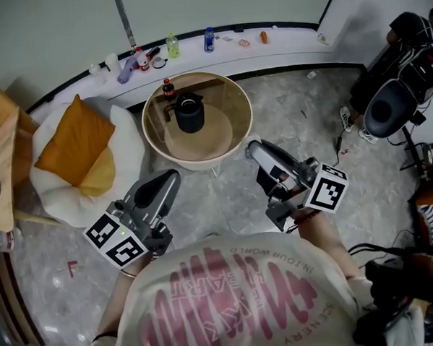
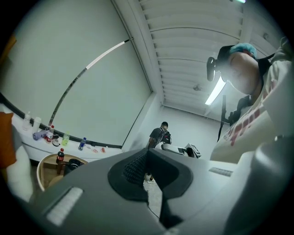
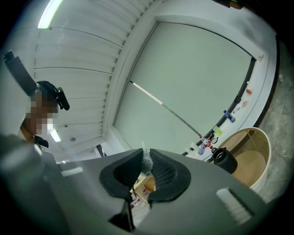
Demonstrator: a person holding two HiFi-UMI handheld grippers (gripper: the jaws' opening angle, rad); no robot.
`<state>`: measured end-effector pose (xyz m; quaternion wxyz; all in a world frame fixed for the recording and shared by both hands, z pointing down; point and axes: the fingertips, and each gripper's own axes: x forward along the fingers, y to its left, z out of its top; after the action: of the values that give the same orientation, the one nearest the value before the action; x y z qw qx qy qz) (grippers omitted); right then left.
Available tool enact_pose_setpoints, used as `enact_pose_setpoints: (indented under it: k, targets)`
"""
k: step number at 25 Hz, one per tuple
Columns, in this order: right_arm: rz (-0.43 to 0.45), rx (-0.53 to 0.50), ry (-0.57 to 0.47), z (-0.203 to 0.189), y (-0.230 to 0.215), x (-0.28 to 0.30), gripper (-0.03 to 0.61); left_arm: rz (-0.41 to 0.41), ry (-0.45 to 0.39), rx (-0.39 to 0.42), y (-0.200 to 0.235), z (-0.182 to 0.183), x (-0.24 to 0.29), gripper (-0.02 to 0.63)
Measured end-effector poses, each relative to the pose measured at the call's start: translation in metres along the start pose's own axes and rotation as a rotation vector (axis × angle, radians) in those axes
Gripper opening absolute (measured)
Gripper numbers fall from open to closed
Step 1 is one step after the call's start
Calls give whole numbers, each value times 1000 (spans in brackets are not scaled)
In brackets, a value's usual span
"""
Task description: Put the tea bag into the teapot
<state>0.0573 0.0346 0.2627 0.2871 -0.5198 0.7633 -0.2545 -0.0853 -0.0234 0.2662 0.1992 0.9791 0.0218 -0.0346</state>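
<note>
One slight pinch is all that secures the tea bag (image 3: 145, 160) between the clamped pads (image 3: 164, 172) of the right gripper (image 1: 254, 149). It could be shaken loose, or dropped beside the narrow mouth of the teapot (image 1: 189, 113) on the far round table (image 1: 238, 138). Pads are ribbed and black, the bag pale and crinkled. On the left gripper (image 1: 172, 178) the jaws are closed, empty.

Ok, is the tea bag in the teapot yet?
Not yet: the tea bag sits pinched in the right gripper's jaws, short of the teapot.

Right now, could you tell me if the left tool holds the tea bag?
No, the left tool is shut on nothing; the right tool pinches the tea bag.
</note>
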Motion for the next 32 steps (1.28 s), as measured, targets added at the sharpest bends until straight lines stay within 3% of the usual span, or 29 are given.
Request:
enact_pose_setpoints:
  k: [4, 9, 15, 20, 32]
  targets:
    - [-5, -17, 1, 3, 1, 9, 48, -2, -3, -3, 11, 4, -2, 8]
    - [-38, -14, -3, 2, -5, 6, 48, -20, 19, 51, 12, 4, 7, 9]
    - [-64, 11, -1, -1, -14, 20, 48, -26, 5, 4, 32, 8, 0, 9]
    - [-60, 46, 28, 2, -19, 66, 48, 4, -7, -22, 69, 27, -12, 9]
    - [-21, 69, 103, -13, -27, 62, 48, 103, -31, -19, 55, 10, -26, 9]
